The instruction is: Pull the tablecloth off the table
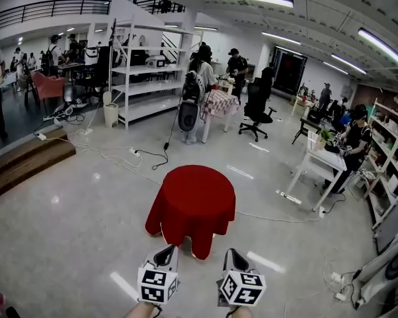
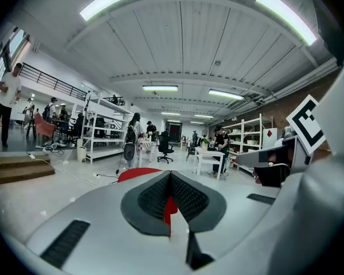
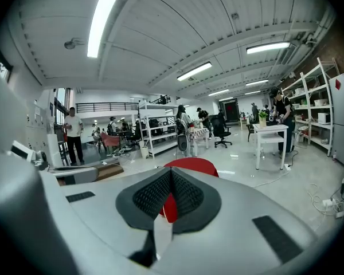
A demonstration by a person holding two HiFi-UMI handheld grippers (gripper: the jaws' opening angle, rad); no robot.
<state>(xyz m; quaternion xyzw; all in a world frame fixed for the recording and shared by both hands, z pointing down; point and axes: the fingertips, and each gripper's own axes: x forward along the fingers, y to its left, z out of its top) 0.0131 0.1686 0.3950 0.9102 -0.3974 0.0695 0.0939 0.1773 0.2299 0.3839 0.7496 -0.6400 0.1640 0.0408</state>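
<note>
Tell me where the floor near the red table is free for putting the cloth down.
Bare floor lies left of the red tablecloth, toward the wooden platform, and between it and the left tool and right tool. Crowded: cables behind and right, white desk at right.

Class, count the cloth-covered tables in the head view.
2. The red-draped round table stands mid-floor; the checked-cloth table stands farther back, right of the white shelving. More may be hidden.

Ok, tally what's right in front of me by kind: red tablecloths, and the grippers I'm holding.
Red tablecloth, draped over its table: 1
Grey handheld grippers with marker cubes, both shut and empty: 2, the left gripper and the right gripper
Total: 3
</note>
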